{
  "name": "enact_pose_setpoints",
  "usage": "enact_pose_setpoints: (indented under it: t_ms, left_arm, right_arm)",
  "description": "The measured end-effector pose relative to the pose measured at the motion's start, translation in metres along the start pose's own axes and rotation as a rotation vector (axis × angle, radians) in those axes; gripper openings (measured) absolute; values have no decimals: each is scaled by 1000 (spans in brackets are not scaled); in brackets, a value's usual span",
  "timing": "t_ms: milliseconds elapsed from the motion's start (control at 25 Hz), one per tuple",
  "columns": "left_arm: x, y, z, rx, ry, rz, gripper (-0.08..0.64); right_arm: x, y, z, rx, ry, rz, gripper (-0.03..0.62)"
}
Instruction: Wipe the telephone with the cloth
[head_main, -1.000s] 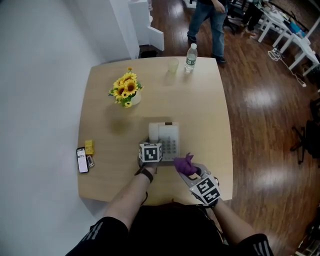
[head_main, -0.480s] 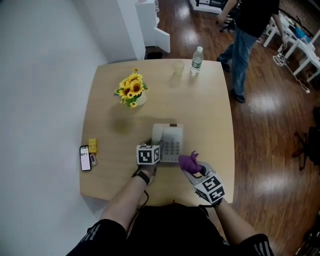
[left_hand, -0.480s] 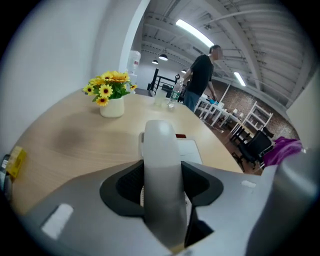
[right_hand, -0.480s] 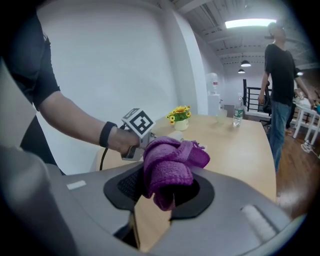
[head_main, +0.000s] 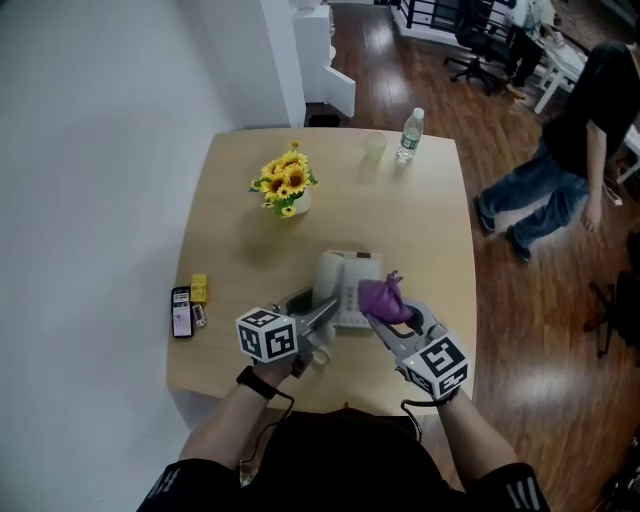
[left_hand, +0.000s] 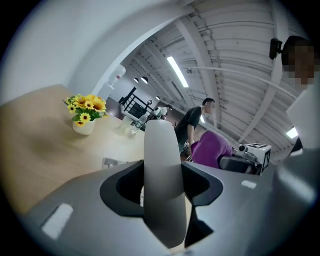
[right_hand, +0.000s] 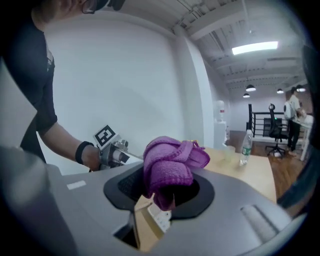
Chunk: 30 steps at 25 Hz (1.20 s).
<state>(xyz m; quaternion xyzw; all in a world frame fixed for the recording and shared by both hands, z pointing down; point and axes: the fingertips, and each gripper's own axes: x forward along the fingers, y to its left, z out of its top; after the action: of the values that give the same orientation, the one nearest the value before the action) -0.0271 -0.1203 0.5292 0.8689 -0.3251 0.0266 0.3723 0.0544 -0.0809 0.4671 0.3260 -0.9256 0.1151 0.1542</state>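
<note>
Since a moment ago the left gripper (head_main: 320, 314) has raised the handset (left_hand: 162, 180) it clamps; the right gripper (head_main: 397, 320) pinches the cloth (head_main: 382, 298) (tugging could drag the telephone (head_main: 352, 285)).

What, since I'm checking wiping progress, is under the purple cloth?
The cloth, held in the right gripper, overlaps the telephone's right edge in the head view; that part is covered. The left gripper grips the handset.

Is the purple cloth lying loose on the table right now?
No, the purple cloth is bunched up and clamped in the right claw, as the right gripper view shows.
</note>
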Motion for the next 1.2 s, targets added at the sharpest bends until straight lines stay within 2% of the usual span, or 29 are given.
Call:
enact_pose_setpoints:
  t_ms: [120, 280, 440, 600, 720, 880, 1040, 1200]
  left_arm:
    - [-20, -23, 10, 5, -25, -68, 210]
    - [-39, -44, 17, 74, -34, -110, 210]
    - [-55, -43, 14, 161, -16, -92, 210]
    - [-71, -44, 14, 221, -9, -109, 210]
    - [-83, -43, 14, 288, 9, -132, 210]
    - [-97, -47, 12, 360, 52, -182, 210]
    - [-102, -57, 8, 379, 71, -227, 210]
    - [-103, -68, 7, 410, 87, -267, 212]
  right_arm:
    - [11, 25, 29, -110, -36, 30, 140]
    - [28, 48, 39, -207, -30, 31, 140]
    - [35, 57, 45, -248, -35, 17, 138]
    - [35, 55, 58, -250, -33, 13, 138]
    - [35, 62, 69, -258, -27, 99, 138]
    - [30, 70, 77, -328, 40, 246, 138]
    - [23, 73, 75, -326, 100, 425, 138]
    - [17, 73, 78, -349, 144, 561, 140]
